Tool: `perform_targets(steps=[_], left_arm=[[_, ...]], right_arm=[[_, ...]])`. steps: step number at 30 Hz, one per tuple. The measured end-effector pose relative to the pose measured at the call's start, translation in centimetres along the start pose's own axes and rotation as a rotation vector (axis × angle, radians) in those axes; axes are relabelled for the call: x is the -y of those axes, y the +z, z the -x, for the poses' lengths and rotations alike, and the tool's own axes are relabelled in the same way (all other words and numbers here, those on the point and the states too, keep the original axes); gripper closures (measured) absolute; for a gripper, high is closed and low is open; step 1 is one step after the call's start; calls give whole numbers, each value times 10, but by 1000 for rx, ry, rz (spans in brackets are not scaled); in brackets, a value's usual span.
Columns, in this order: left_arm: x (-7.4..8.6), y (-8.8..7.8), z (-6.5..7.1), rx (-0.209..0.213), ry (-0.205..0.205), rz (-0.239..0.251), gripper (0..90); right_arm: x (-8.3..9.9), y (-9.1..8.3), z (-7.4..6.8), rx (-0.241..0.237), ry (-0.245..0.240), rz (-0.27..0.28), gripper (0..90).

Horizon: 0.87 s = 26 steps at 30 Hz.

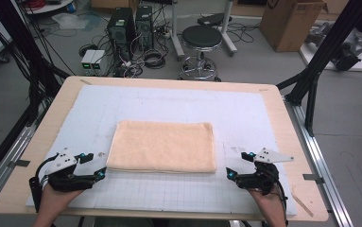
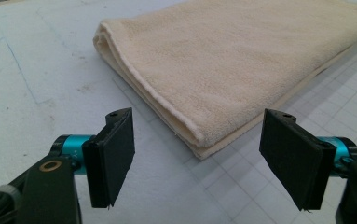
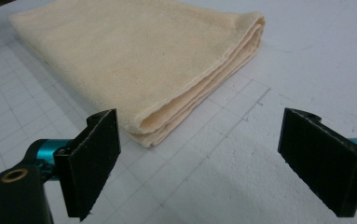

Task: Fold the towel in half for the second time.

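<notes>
A folded cream towel (image 1: 163,145) lies flat in the middle of the white gridded mat (image 1: 169,101). My left gripper (image 1: 96,165) stands open just off the towel's near left corner (image 2: 199,140), which sits between and a little beyond its jaws. My right gripper (image 1: 237,165) is open too, a short way right of the near right corner (image 3: 150,135). Its left pad (image 3: 92,161) sits near that corner and nothing is between the jaws. In the left gripper view the towel (image 2: 241,60) shows stacked layers at its folded edge, as does the towel (image 3: 134,56) in the right gripper view.
The mat covers a wooden table (image 1: 282,123) whose bare rim runs around it. Beyond the far edge are a black stool (image 1: 201,40), computer towers (image 1: 122,28) with cables, and a cardboard box (image 1: 289,21). Black frame posts (image 1: 323,56) stand at both sides.
</notes>
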<state>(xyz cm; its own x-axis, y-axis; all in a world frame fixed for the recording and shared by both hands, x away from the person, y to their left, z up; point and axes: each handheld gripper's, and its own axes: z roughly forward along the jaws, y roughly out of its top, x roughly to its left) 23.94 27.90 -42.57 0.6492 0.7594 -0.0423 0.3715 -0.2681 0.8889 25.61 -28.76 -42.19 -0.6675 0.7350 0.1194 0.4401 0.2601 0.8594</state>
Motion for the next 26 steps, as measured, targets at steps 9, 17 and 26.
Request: perform_targets(steps=[9,17,26], left_arm=[[2,-3,3,-6,10,-5,268],[3,-3,2,-11,11,-3,268],[3,-1,3,-6,19,-2,268]], right_arm=[[4,-1,-2,-3,5,-9,123],[4,1,-3,-6,6,-13,123],[4,1,-4,-2,8,-5,123]])
